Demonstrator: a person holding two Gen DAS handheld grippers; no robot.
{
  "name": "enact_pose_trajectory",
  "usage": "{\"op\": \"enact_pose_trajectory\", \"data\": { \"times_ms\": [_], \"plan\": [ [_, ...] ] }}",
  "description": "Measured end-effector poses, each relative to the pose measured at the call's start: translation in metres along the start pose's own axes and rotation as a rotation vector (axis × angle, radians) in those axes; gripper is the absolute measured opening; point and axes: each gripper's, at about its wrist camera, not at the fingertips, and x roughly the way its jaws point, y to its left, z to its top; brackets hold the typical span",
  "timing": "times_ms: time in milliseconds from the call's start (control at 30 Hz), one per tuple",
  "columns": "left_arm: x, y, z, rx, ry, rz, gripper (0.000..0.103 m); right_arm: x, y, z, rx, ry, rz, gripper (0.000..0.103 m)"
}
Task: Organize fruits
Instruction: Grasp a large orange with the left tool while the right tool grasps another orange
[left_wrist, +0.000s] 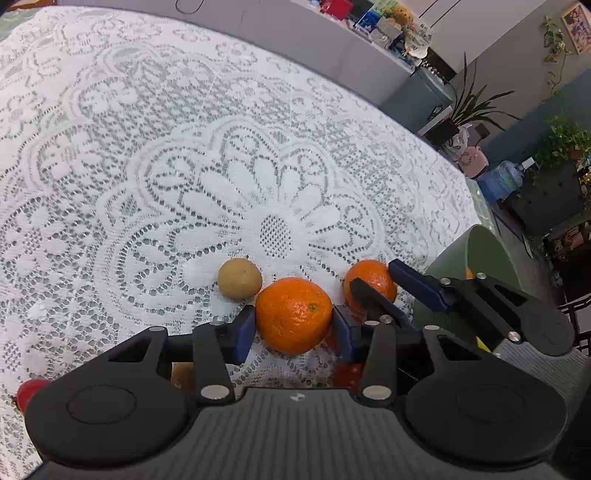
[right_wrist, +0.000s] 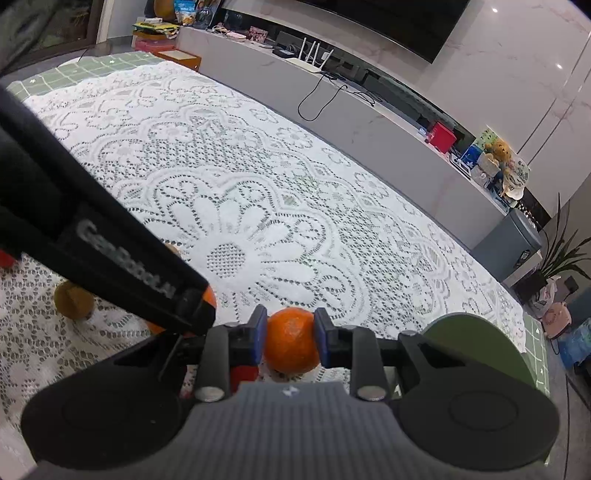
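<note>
A large orange (left_wrist: 293, 315) rests on the white lace tablecloth (left_wrist: 184, 147), and my left gripper (left_wrist: 293, 332) is shut on it, a blue pad against each side. Just to its right a smaller orange (left_wrist: 371, 280) sits between the fingers of my right gripper (left_wrist: 375, 275). In the right wrist view my right gripper (right_wrist: 290, 334) is shut on this small orange (right_wrist: 291, 343), with both pads touching its skin. The left gripper's black body (right_wrist: 110, 251) crosses that view at the left and hides most of the large orange (right_wrist: 211, 297).
A tan round fruit (left_wrist: 240, 278) lies just left of the large orange. A green bowl (left_wrist: 487, 251) stands at the right by the table's edge, also in the right wrist view (right_wrist: 480, 339). A red fruit (left_wrist: 29, 393) and a brown fruit (right_wrist: 74, 301) lie nearer me.
</note>
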Motion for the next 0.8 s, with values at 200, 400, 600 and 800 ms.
{"op": "enact_pose_trajectory", "data": {
  "times_ms": [200, 400, 600, 800],
  "plan": [
    [-0.016, 0.000, 0.000, 0.011, -0.034, 0.007, 0.050, 0.005, 0.003, 0.006, -0.068, 0.053, -0.005, 0.036],
    [-0.029, 0.003, 0.000, 0.004, -0.061, -0.007, 0.050, 0.019, 0.000, 0.014, -0.069, 0.134, 0.017, 0.040],
    [-0.039, 0.005, 0.001, -0.003, -0.078, -0.014, 0.050, 0.022, -0.002, 0.020, -0.044, 0.158, 0.030, 0.039],
    [-0.047, 0.006, -0.001, -0.008, -0.095, -0.018, 0.050, 0.006, -0.002, 0.022, -0.031, 0.105, -0.002, 0.038]
  ]
}}
